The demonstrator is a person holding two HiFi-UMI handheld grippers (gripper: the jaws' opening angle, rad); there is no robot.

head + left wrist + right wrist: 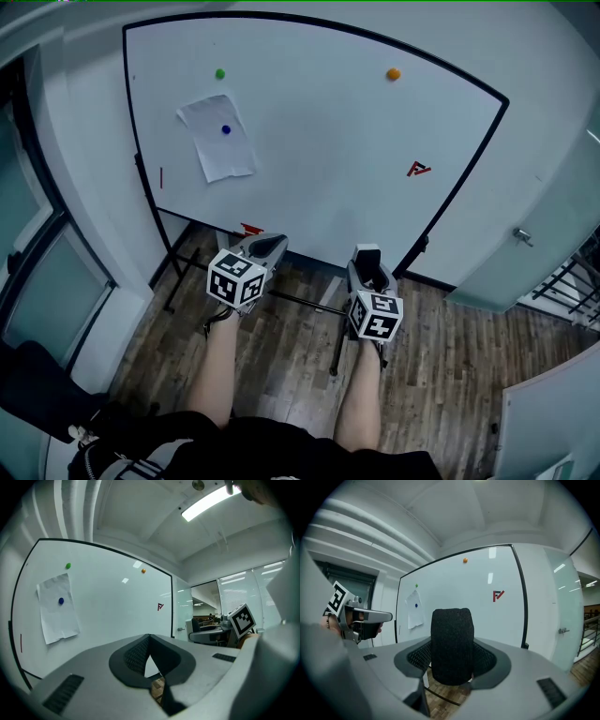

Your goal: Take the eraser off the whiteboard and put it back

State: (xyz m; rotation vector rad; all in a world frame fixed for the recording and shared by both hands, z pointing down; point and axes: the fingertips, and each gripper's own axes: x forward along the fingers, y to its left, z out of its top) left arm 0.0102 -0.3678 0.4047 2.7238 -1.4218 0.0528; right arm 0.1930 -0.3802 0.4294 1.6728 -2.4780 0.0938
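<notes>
At centre of the right gripper view, I see the right gripper (452,660) clamped on the black eraser (451,634), apart from the whiteboard (487,620). Left gripper (149,638): 2 jaws pinched together, empty.

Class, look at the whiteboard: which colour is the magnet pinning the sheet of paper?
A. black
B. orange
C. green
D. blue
D: the blue magnet sits on the sheet of paper, while the green magnet and orange magnet sit on bare whiteboard.
</notes>
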